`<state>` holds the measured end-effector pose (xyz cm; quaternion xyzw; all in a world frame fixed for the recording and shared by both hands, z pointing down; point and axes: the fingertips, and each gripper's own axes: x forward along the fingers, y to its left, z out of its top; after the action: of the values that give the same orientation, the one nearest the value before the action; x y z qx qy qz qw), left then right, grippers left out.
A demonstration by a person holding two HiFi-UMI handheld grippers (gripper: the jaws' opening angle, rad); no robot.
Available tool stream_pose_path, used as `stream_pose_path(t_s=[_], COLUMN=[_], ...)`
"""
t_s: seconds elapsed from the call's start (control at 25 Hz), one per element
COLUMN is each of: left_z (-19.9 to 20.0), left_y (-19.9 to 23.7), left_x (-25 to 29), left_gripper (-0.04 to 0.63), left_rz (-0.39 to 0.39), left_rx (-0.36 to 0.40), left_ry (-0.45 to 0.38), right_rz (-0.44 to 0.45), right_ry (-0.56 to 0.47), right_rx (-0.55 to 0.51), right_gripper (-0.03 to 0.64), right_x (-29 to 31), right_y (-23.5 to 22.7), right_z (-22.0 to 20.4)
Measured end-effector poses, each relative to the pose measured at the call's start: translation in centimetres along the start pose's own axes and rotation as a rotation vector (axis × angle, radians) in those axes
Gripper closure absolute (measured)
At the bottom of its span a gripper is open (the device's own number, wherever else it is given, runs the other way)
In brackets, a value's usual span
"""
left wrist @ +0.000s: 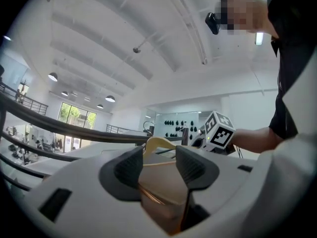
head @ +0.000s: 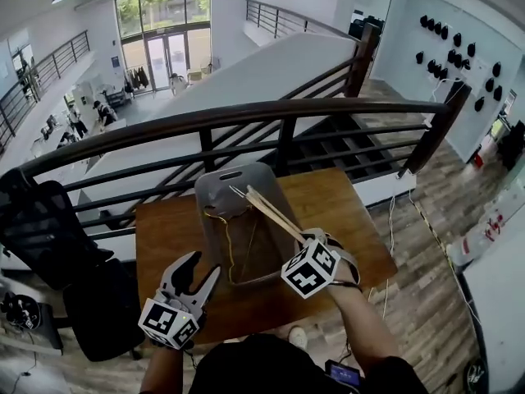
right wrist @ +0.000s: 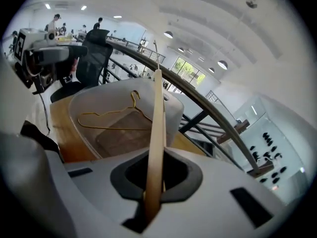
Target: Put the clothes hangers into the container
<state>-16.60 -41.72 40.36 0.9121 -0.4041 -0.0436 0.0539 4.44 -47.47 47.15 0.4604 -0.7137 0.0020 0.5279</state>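
Note:
A wooden clothes hanger (head: pixel 267 208) slants over the translucent grey container (head: pixel 215 189) in the middle of the wooden table (head: pixel 164 228). My right gripper (head: pixel 310 238) is shut on its near end; in the right gripper view the hanger (right wrist: pixel 157 128) runs straight out from between the pads of the gripper (right wrist: pixel 157 175). A gold wire hanger (head: pixel 223 236) lies inside the container (right wrist: pixel 79 100). My left gripper (head: pixel 205 265) is at the table's front left, open, with nothing between its jaws (left wrist: pixel 159 160). Past them the wooden hanger (left wrist: pixel 157 144) shows.
A dark metal railing (head: pixel 246 117) runs just behind the table, with a stairwell beyond it. A black office chair (head: pixel 41 228) stands to the left of the table. A cable hangs off the table's right side.

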Motion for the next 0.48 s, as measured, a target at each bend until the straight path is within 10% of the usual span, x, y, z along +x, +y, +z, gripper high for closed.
stream_pose_path(t_s=[0.48], left_z=[-1.1], left_y=[4.7], left_x=[-2.4], left_gripper=[0.382], left_rz=[-0.048], left_rx=[-0.046], left_ry=[0.024], right_rz=[-0.041], right_ry=[0.23], right_rx=[-0.104], right_gripper=[0.614], right_x=[3.8], right_y=[3.6], right_z=[2.4])
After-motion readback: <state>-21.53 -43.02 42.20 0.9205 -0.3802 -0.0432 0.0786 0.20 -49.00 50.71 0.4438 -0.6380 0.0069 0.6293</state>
